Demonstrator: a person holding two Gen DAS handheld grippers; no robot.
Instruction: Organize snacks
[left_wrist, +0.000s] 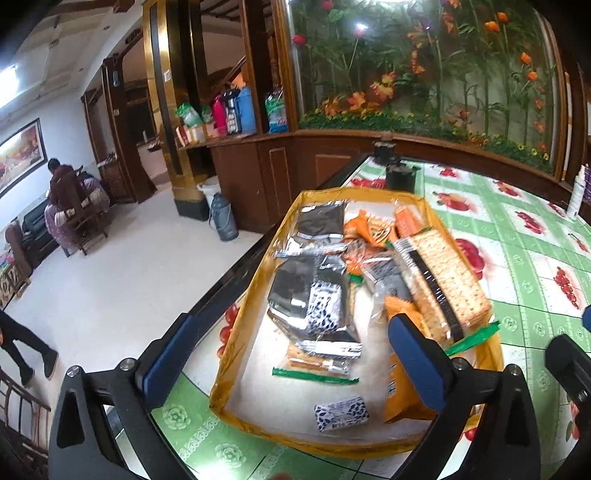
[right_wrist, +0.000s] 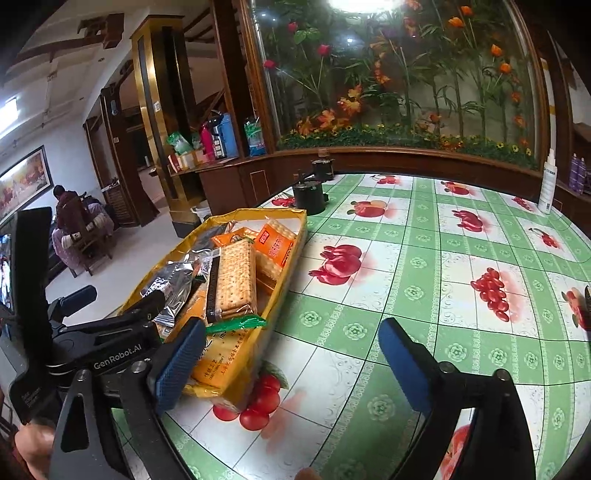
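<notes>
Both tools empty. Left gripper (left_wrist: 291, 354) hangs over the near end of the tray, jaws spread wide, nothing between the blue pads. Right gripper (right_wrist: 295, 365) sits just beside the tray's right wall, over bare tablecloth, jaws likewise wide apart, nothing held

Snacks all sit inside the yellow-rimmed tray (left_wrist: 236, 325) at the left edge of the table (left_wrist: 517, 229). Nothing loose shows on the fruit-print cloth around it

Contents, as far as visible:
- long clear pack of square crackers with green sealed ends (left_wrist: 447, 280), lying along the right side on top of other packs
- orange biscuit packs (right_wrist: 275, 245) at the far right corner and under the cracker pack
- silver and black foil packets (left_wrist: 306, 291) down the left half
- thin cracker sleeve with green ends (left_wrist: 317, 363) lying crosswise near the front
- small leaf-print white packet (left_wrist: 341, 411) alone at the near end

Judgement: gathering looks done or close to it; grouping is rough. Foil mostly left, orange and crackers right, but packs overlap and lie at odd angles. Straightening may be what is left

Writing: "GenRobot.AI" on the left tool's body, seen from the right camera. Orange packs carry Chinese print, too small to read. White spray bottle (right_wrist: 547, 184) at the far right edge has a label, unreadable
</notes>
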